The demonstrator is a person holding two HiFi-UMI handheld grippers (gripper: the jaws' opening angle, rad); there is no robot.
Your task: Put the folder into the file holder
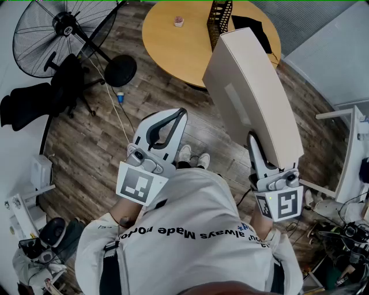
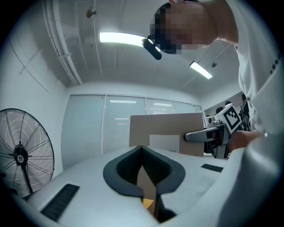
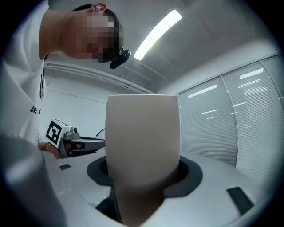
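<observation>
A thick beige folder (image 1: 253, 98) stands nearly upright, held up in the air in front of the person, with my right gripper (image 1: 256, 141) shut on its lower edge. In the right gripper view the folder (image 3: 143, 133) fills the space between the jaws. The black mesh file holder (image 1: 219, 17) stands on the round wooden table (image 1: 173, 52), beyond the folder's top. My left gripper (image 1: 182, 112) is shut and empty, held level to the left of the folder; its fingertips meet in the left gripper view (image 2: 142, 148), where the folder (image 2: 166, 133) shows ahead to the right.
A large floor fan (image 1: 57, 34) and a black chair (image 1: 52, 86) stand at the left on the wooden floor. A small pink thing (image 1: 179, 22) and a black item (image 1: 251, 26) lie on the table. A white desk (image 1: 351, 155) is at the right.
</observation>
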